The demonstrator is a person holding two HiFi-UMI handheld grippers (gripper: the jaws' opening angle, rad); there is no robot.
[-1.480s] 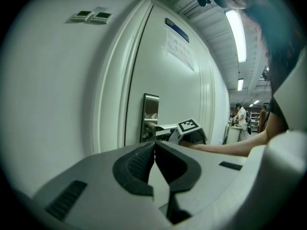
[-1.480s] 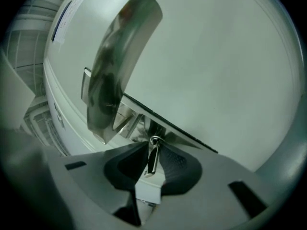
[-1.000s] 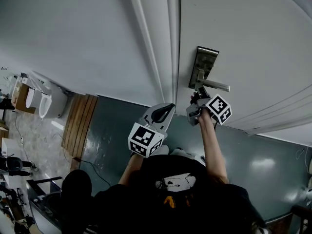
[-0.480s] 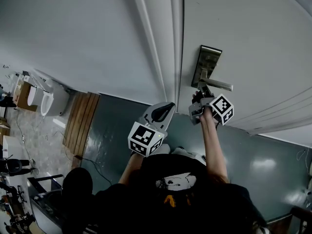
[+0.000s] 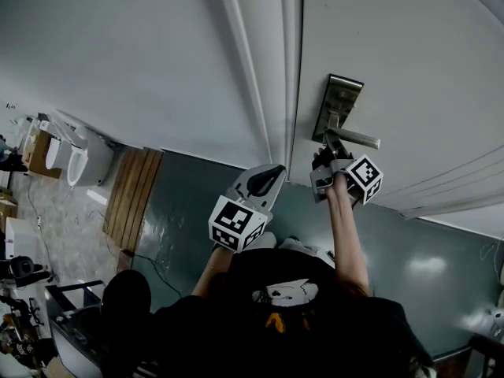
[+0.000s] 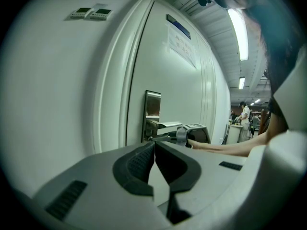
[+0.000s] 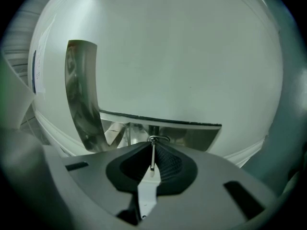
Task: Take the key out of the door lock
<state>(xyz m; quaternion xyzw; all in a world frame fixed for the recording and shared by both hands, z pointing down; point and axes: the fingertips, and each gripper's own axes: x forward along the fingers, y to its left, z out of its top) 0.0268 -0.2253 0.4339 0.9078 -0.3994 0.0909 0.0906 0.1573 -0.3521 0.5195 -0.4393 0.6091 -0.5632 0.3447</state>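
1. Head view: the right tongs [image 5: 324, 150] are shoved in just under the door handle [image 5: 356, 139], at the bottom of the metal lock plate [image 5: 340, 101], right of centre. I'd guess that's where the keyhole sits. The tongs hide the key itself from here. The left tongs [image 5: 275, 171] hang at mid-frame, clear of the door [image 5: 409, 61].
2. Left gripper view: the left tongs [image 6: 154, 150] are pressed together with nothing in them. They look parked out of the way.
3. Right gripper view: the key [image 7: 152, 153] sits edge-on at lower centre, right below the handle. The pads have just been closing and now pinch it. The tongs face the door square-on, probably so the key slides straight out. Looks like it's still in the lock.
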